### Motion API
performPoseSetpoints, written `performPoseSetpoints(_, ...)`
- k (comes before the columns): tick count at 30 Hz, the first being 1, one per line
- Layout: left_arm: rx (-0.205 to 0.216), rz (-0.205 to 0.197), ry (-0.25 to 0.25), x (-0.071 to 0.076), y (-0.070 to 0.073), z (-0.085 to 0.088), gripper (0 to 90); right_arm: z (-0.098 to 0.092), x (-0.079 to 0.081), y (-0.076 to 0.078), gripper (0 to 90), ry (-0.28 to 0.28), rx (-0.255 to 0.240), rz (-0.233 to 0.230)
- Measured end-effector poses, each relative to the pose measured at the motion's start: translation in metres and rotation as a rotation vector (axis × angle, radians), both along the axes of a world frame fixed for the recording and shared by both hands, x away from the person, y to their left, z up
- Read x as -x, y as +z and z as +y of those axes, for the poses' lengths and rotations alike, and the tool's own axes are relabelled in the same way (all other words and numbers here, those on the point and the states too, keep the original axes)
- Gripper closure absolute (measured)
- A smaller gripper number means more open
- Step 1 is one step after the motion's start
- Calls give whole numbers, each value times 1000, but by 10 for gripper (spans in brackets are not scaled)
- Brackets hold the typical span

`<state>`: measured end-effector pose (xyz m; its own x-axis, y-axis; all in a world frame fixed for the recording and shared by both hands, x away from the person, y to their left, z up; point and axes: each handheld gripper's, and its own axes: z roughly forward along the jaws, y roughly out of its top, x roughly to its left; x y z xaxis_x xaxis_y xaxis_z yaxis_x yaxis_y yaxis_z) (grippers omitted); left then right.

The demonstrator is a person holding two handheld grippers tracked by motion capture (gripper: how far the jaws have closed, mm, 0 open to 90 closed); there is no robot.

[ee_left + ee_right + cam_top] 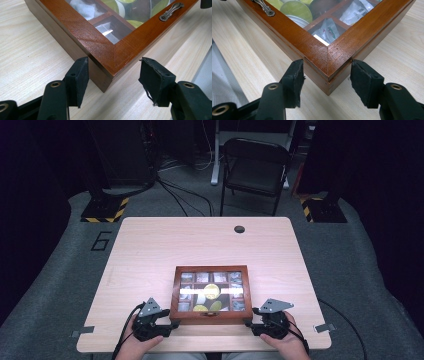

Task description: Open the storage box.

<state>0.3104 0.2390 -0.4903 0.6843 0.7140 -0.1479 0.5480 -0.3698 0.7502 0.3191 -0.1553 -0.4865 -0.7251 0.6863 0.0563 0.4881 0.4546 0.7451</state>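
Glass-lidded wooden box (pixel 210 315) (compartmented)

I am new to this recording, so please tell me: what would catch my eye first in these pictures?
A wooden box with a glass lid lies near the front edge of the table. The left gripper and right gripper each straddle one of its near corners. A metal handle sits on the lid's front rim.

Cut off at the top edge of both gripper views: the far part of the wooden box (pixel 100 47). Too small and glare-washed in the high view to identify: the packets under its glass lid (pixel 211 291). Hidden by the box's near corners: the pad contact.
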Motion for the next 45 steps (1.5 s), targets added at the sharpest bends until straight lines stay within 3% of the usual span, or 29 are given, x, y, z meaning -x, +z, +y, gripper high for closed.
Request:
performPoseSetpoints(19,-24,-17,1,-1,1,-2,414,1,-1,0,432,-1,3,-13)
performPoseSetpoints(45,-7,-24,5,-1,4,-2,414,0,-1,2,434,-4,-24,-5)
